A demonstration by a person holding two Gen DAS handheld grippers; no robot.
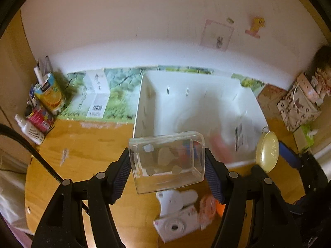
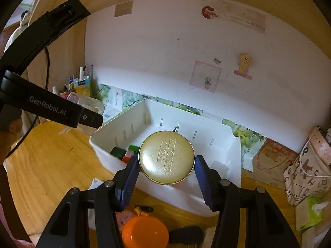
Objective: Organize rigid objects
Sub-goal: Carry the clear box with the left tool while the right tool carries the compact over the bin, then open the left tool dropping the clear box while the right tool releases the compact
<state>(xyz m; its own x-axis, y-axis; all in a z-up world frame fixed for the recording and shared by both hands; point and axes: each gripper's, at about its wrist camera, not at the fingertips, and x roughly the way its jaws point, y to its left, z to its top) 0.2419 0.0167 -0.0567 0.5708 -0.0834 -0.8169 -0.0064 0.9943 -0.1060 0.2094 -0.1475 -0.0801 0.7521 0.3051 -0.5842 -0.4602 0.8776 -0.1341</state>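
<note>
Both claws carry loads above the white bin.
The left claw [image 1: 167, 163] is clamped on a clear plastic box [image 1: 166, 161], the right claw [image 2: 166, 165] on a round gold tin [image 2: 166, 157]; both hang over the white bin [image 2: 217, 142] by the desk's [image 2: 51, 161] back edge, coloured blocks [image 2: 124, 153] inside it.

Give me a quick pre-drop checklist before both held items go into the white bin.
1. Left gripper clamped on the clear plastic box: ok.
2. Right gripper clamped on the gold round tin: ok.
3. White bin has bare floor on its right side: ok.
4. Colored blocks sit in the bin's near left corner, away from that space: ok.
5. Clear plastic box empty: cannot tell, blur.
6. White toy camera remains on the desk: not ok.
</note>
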